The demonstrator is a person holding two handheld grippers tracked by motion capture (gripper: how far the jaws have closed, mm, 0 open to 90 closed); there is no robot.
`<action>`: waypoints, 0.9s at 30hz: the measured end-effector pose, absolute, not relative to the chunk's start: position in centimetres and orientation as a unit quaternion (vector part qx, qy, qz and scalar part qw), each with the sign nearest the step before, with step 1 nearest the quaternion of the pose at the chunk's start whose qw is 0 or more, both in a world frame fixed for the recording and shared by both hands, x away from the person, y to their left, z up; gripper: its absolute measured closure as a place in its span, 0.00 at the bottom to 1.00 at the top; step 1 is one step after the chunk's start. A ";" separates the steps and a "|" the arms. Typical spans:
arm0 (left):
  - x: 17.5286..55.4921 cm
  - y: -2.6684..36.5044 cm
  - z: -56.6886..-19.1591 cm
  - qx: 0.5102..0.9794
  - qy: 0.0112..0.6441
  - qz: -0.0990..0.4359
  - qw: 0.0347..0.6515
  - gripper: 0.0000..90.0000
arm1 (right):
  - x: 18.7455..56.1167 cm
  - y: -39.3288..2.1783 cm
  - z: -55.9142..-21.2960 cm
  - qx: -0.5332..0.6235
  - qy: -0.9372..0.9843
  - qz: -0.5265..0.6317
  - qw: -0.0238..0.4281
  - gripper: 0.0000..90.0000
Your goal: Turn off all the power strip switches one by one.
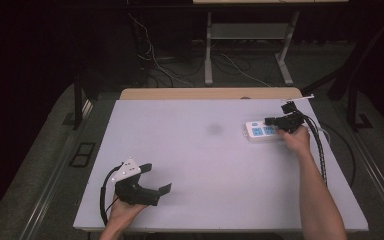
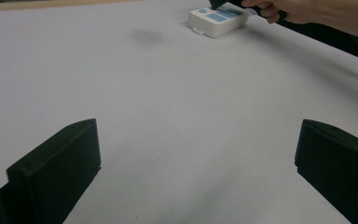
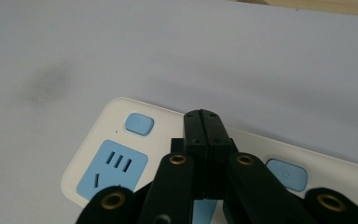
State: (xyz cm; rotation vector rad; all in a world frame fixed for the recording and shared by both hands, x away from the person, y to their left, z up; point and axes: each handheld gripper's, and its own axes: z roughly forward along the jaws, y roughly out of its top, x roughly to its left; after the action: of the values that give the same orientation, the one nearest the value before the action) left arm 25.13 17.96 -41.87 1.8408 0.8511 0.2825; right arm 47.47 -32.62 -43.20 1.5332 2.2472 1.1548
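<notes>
Right gripper view shows your right gripper (image 3: 203,114) with jaws pressed together over the power strip (image 3: 121,163). Your left gripper (image 1: 147,182) rests near you on the table (image 1: 205,160), jaws spread.

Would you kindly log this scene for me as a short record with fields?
Surface: white table
Object: white power strip with blue sockets and blue buttons, at the table's far right
Right gripper: shut, fingers pressed together, tips over the power strip between two blue buttons
Left gripper: open, nothing between its fingers, low over the table's near left
Mark: faint grey smudge left of the strip
</notes>
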 end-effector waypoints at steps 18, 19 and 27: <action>25.4 18.2 -41.9 0.763 0.360 0.114 0.524 0.00 | 47.9 -32.3 -42.3 0.509 0.772 0.366 0.100 1.00; 25.4 18.2 -41.9 0.763 0.360 0.114 0.524 0.00 | 47.9 -32.3 -42.2 0.509 0.774 0.362 0.104 1.00; 25.4 18.2 -41.9 0.763 0.360 0.114 0.525 0.00 | 47.8 -33.1 -42.0 0.511 0.773 0.363 0.095 1.00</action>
State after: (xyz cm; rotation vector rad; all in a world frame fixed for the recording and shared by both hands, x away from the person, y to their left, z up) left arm 25.36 18.22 -41.91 1.8260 0.8607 0.2737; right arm 47.77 -33.05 -41.99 1.5149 2.2932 1.0759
